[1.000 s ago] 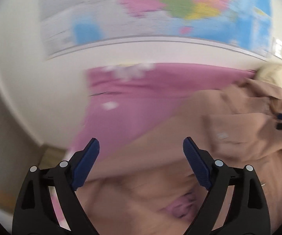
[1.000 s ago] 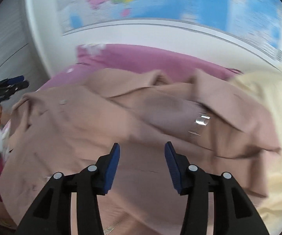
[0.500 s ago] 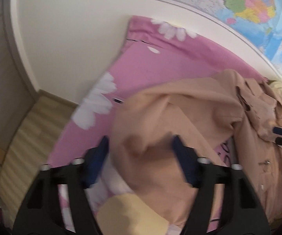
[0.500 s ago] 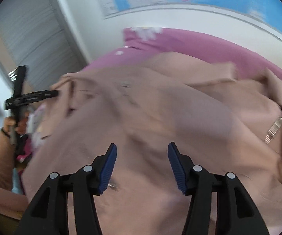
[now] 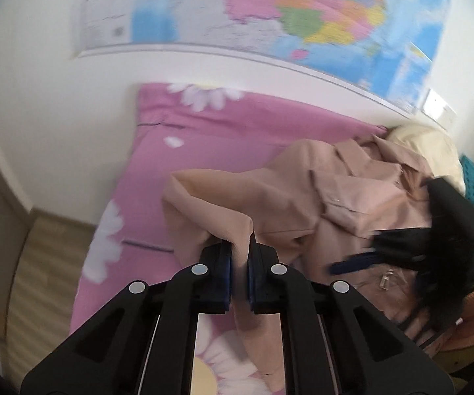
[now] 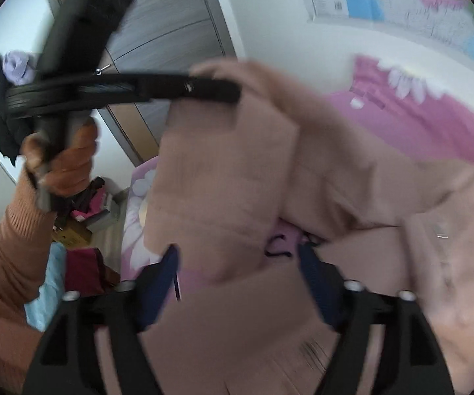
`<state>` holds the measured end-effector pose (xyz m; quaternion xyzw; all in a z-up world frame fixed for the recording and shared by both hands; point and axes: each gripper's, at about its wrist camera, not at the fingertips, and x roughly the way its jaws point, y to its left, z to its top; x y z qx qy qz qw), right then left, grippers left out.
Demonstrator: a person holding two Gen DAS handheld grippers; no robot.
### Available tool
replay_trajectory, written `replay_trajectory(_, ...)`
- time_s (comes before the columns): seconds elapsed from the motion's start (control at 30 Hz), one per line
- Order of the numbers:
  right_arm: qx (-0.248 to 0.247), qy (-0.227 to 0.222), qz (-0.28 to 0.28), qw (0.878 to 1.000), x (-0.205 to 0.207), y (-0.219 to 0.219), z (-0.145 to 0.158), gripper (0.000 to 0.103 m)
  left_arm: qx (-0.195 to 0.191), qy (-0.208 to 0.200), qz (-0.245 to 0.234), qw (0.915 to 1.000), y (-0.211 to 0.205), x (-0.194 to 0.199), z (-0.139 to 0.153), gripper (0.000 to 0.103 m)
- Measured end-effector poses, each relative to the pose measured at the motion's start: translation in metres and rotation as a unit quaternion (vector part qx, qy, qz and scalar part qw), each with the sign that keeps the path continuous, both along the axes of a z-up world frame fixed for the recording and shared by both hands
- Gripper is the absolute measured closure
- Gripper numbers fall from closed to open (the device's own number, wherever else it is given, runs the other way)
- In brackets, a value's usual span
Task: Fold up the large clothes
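**Left tongs pinch the coat; right tongs spread**

The beige coat (image 5: 302, 204) lies crumpled on the pink bed sheet (image 5: 204, 138). The left tongs (image 5: 240, 256) have just closed, pinching a fold at the coat's near edge. The right tongs (image 6: 240, 260), jaws just widened, hover spread over the coat, gripping nothing.

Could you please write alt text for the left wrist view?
The left gripper is shut on a fold of the beige coat lying on a pink daisy-print bedsheet; a colourful wall map hangs behind.
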<state>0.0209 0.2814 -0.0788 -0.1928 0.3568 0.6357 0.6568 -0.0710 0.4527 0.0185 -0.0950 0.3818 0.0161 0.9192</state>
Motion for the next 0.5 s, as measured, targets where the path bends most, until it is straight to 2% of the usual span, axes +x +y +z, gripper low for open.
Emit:
replay_trajectory(0.13, 0.000, 0.037, -0.001, 0.999, 0.008, 0.023, -0.017, 0.023, 0.001, 0.011, -0.026, 0.9996, -0.018, 0.020, 0.000, 0.095)
replay_trajectory(0.17, 0.004, 0.053, -0.002, 0.999, 0.011, 0.027, -0.020, 0.028, 0.000, 0.014, -0.031, 0.9994, -0.021, 0.021, -0.001, 0.095)
replay_trajectory(0.2, 0.007, 0.071, 0.003, 0.997, 0.012, 0.030, -0.022, 0.048, 0.003, 0.016, -0.035, 0.9992, -0.025, 0.024, -0.002, 0.095)
replay_trajectory(0.23, 0.007, 0.092, 0.011, 0.996, 0.012, 0.034, -0.025, 0.063, 0.003, 0.017, -0.037, 0.9992, -0.026, 0.024, -0.002, 0.095)
replay_trajectory(0.27, 0.010, 0.111, 0.018, 0.994, 0.013, 0.035, -0.025, 0.093, 0.000, 0.021, -0.041, 0.9990, -0.028, 0.026, -0.001, 0.095)
replay_trajectory(0.4, 0.061, 0.139, 0.030, 0.988, 0.020, 0.009, 0.006, 0.097, -0.007, 0.012, -0.051, 0.9986, -0.031, 0.036, 0.014, 0.095)
replay_trajectory(0.47, 0.108, 0.171, 0.033, 0.979, 0.031, -0.021, 0.034, 0.097, -0.035, -0.010, -0.065, 0.9972, -0.031, 0.038, 0.032, 0.077)
replay_trajectory(0.5, 0.128, 0.178, 0.028, 0.975, 0.037, -0.035, 0.046, 0.097, -0.045, -0.026, -0.079, 0.9955, -0.033, 0.040, 0.043, 0.063)
